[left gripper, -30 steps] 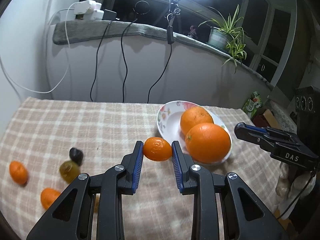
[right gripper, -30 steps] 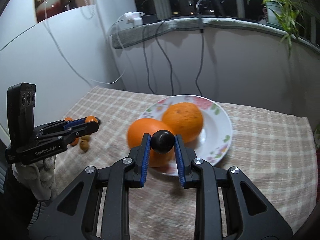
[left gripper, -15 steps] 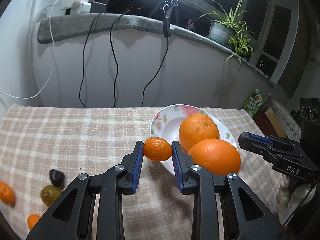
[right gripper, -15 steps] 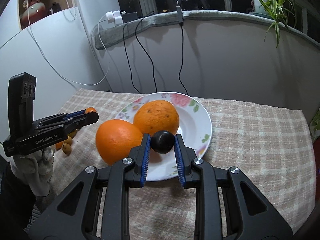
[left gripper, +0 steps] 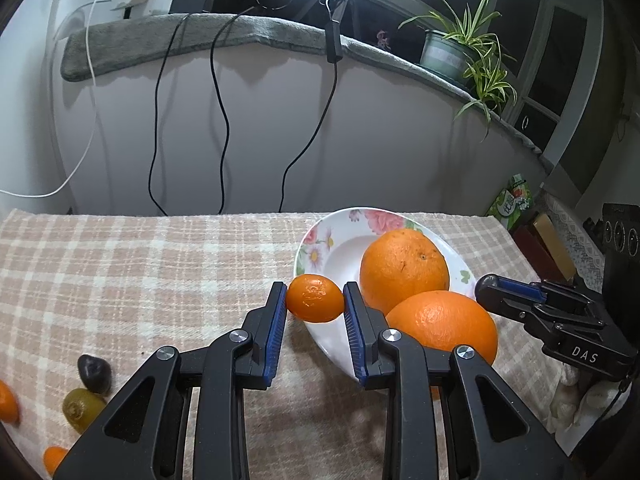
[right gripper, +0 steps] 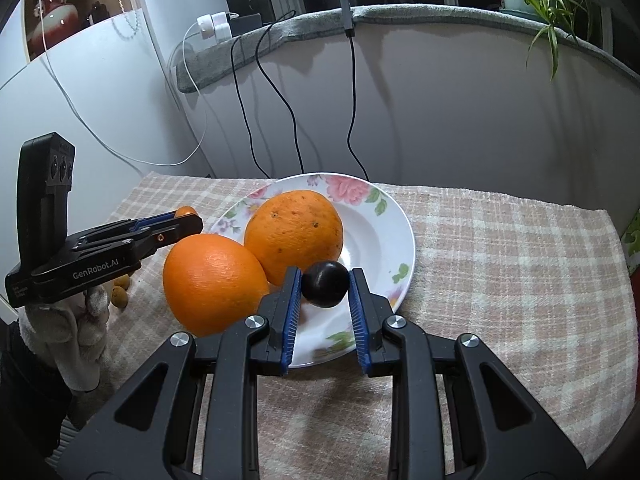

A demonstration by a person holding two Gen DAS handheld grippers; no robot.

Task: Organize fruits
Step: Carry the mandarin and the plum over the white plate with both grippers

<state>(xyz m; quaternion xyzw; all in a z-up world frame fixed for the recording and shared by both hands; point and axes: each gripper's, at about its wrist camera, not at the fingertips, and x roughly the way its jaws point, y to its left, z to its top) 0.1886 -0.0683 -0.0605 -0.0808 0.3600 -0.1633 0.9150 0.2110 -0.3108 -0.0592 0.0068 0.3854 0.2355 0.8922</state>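
Note:
A white flowered plate (left gripper: 340, 248) (right gripper: 384, 220) on the checked cloth holds two big oranges (left gripper: 404, 266) (left gripper: 442, 326) (right gripper: 294, 232) (right gripper: 212, 280). My left gripper (left gripper: 315, 298) is shut on a small mandarin (left gripper: 314, 300), held over the plate's left rim. My right gripper (right gripper: 325, 284) is shut on a dark plum (right gripper: 325, 284), hanging above the plate's near side beside the oranges. In the right wrist view the left gripper (right gripper: 188, 224) shows at the left with the mandarin (right gripper: 186, 211) at its tip. The right gripper's fingers (left gripper: 516, 296) reach in from the right in the left wrist view.
Loose fruit lies on the cloth at the lower left: a dark plum (left gripper: 94, 372), a green kiwi (left gripper: 82, 408) and two mandarins (left gripper: 8, 402) (left gripper: 54, 458). Small brown fruits (right gripper: 120, 294) lie behind the left gripper. Cables hang down the wall behind the table.
Both grippers have moved in toward the plate with their fruit. The left one shifted right, so the loose fruit slid toward the frame's left edge. The right one now hangs lower over the plate.

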